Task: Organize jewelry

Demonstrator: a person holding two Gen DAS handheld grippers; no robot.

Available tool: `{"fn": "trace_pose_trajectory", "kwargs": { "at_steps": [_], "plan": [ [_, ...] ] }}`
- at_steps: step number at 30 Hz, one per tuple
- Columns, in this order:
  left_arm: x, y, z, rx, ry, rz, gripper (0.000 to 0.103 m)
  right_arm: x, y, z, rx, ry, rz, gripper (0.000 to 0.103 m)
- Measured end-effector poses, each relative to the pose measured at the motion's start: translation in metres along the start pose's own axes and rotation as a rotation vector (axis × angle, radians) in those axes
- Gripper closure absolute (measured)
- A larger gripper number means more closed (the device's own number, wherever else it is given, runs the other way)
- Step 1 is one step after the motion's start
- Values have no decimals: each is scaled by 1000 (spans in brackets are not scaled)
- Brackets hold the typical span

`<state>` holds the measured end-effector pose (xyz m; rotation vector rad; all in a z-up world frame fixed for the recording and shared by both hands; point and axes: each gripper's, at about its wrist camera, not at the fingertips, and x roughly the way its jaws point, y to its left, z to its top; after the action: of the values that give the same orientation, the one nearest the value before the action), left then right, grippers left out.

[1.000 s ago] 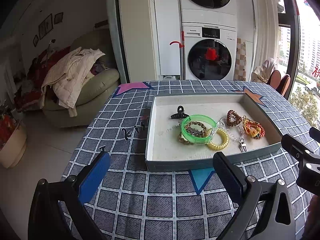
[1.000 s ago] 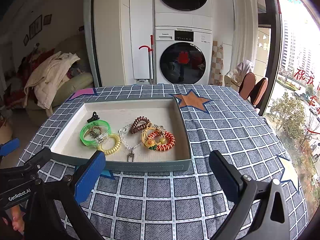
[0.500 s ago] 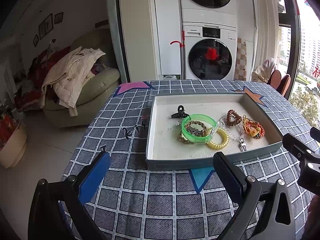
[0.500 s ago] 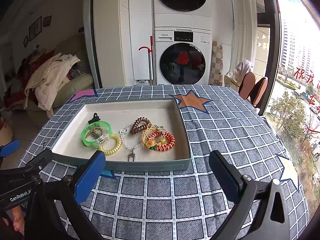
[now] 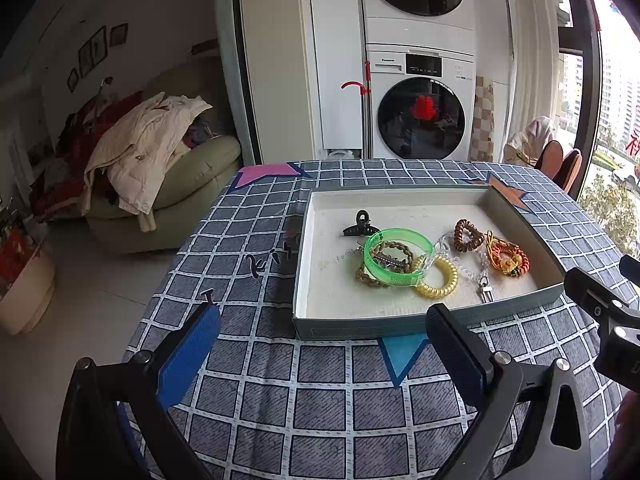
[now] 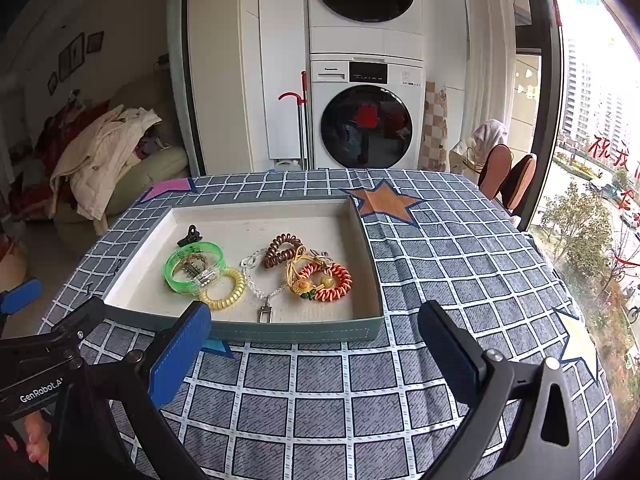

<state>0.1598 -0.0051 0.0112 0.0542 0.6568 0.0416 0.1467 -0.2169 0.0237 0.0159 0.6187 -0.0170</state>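
Nothing has shifted noticeably since earlier: left gripper and right gripper hover wide apart, empty, near the tray of jewelry.

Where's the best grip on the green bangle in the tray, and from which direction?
Grip the green bangle on its far-left arc, coming from above, one finger inside the ring and one outside. It lies flat in the tray, so its wall stands up. The near-right side overlaps the yellow coil tie at a clear clasp, and a braided band lies inside it. Both the left gripper and the right gripper are open.
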Motion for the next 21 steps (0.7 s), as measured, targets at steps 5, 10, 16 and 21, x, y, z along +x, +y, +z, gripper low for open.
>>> {"fn": "trace_pose_trajectory", "kwargs": {
  "at_steps": [5, 10, 16, 21],
  "plan": [
    [0, 1, -1, -4, 4, 1, 0, 0, 0, 0, 0, -3, 2, 0],
    [0, 1, -1, -6, 4, 1, 0, 0, 1, 0, -1, -3, 5, 0],
    [-1, 3, 0, -8, 6, 2, 0, 0, 1, 0, 1, -4, 4, 0],
    [-1, 4, 0, -8, 6, 1, 0, 0, 0, 0, -1, -6, 5, 0]
  ]
}}
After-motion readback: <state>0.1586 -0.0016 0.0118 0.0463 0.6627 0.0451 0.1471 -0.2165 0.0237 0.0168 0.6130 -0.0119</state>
